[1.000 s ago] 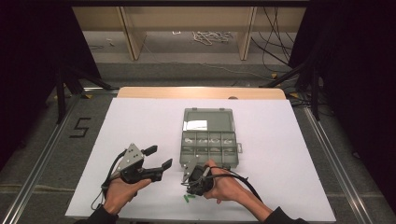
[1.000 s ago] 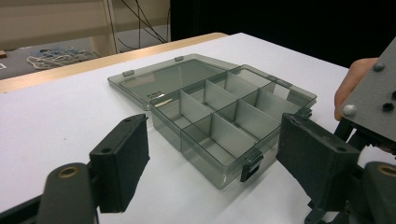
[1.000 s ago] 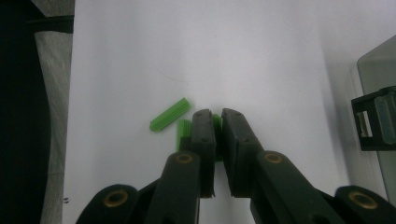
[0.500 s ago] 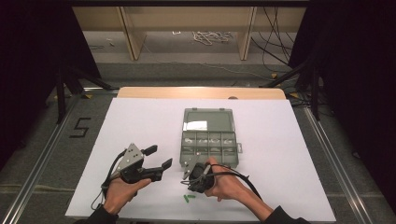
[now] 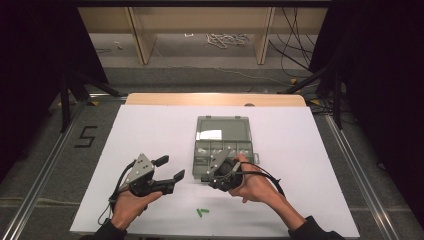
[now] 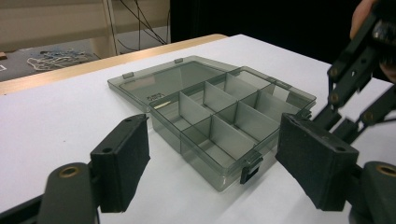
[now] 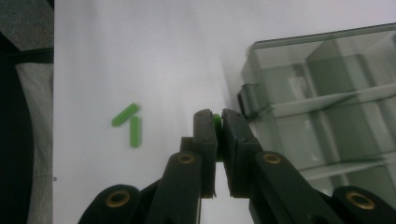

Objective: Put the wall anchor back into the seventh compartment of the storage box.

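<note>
A smoky transparent compartment box [image 5: 222, 150] lies open on the white table, its lid [image 5: 222, 129] folded back flat. My right gripper [image 5: 206, 177] hovers at the box's near left corner, shut on a small green piece [image 7: 216, 118] pinched at the jaw tips [image 7: 216, 122]. Two more green sticks [image 7: 127, 123] lie on the table near the front edge [image 5: 202, 212]. My left gripper [image 5: 169, 168] is held left of the box with its jaws wide open and empty. In the left gripper view [image 6: 212, 154] it faces the box [image 6: 219, 116], whose compartments look empty.
The white tabletop [image 5: 150, 130] has free room left and right of the box. A wooden strip [image 5: 215, 99] runs along the far edge. Dark curtains and metal rails flank the table. The right gripper's linkage [image 6: 357, 79] shows at the right of the left gripper view.
My right gripper has lifted away from the green sticks near the front edge and moved toward the box's near corner with one green piece. The left gripper has stayed put.
</note>
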The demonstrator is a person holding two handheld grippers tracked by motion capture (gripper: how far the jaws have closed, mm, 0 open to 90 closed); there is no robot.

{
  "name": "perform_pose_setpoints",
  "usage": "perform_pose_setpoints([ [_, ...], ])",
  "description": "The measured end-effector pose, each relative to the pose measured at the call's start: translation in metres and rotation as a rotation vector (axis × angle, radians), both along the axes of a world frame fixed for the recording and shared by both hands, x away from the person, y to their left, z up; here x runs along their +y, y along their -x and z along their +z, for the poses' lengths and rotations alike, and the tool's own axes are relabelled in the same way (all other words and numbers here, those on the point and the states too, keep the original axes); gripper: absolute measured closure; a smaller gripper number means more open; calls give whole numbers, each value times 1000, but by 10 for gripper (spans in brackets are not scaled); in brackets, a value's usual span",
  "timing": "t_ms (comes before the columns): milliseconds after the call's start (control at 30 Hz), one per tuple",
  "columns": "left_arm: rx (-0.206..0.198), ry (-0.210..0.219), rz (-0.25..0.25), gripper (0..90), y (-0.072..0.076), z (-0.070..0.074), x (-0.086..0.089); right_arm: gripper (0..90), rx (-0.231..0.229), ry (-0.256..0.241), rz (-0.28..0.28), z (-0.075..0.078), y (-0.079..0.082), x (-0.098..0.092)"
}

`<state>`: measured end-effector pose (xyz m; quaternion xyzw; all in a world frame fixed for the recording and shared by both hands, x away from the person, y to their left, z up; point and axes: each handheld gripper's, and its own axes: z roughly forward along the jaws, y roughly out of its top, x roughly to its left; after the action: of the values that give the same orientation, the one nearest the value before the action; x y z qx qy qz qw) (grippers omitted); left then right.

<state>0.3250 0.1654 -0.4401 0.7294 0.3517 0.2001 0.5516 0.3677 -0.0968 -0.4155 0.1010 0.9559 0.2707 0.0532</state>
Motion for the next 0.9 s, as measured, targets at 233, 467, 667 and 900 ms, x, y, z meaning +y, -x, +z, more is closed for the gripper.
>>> perform_pose_setpoints([
  [233, -1, 6, 8, 248, 0, 0, 0, 849, -49, -13, -70, 12, -12, -18],
  [467, -9, 4, -9, 248, 0, 0, -1, 849, -78, -2, -144, 12, -26, -33],
  [667, -12, 37, -7, 246, 1, 1, -2, 849, -87, -1, -183, 11, -33, -42],
  [900, -28, 51, -17, 241, 2, 2, -1, 849, -88, 3, -208, 8, -38, -46],
])
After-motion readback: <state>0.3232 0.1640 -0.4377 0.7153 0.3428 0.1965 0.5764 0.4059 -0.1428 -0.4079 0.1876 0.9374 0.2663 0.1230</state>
